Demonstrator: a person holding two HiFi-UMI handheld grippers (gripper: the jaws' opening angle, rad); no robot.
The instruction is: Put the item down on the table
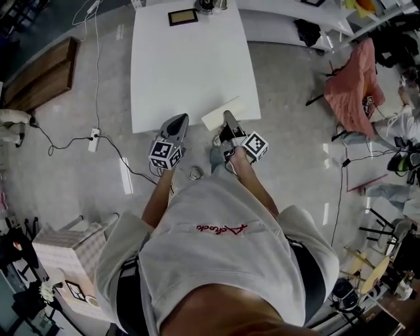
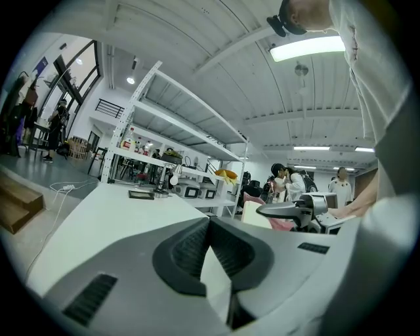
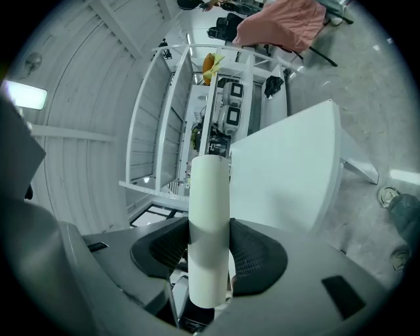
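Observation:
My right gripper (image 1: 228,118) is shut on a cream-white tube (image 1: 220,113), which hangs just over the near edge of the white table (image 1: 184,59). In the right gripper view the tube (image 3: 209,197) stands upright, with both dark pads pressed on its lower half, and the table (image 3: 282,170) lies beyond it. My left gripper (image 1: 179,121) hovers beside it at the same table edge. Its jaws (image 2: 210,223) meet at the tips with nothing between them. From the left gripper view the right gripper (image 2: 289,211) and the tube (image 2: 251,212) show to the right.
A dark framed object (image 1: 182,16) lies at the table's far end. On the floor are a power strip with cables (image 1: 94,139), a wooden bench (image 1: 39,75) and a cardboard box (image 1: 65,252). A pink cloth (image 1: 351,85) hangs over a chair at right. Shelving (image 2: 164,157) stands behind the table.

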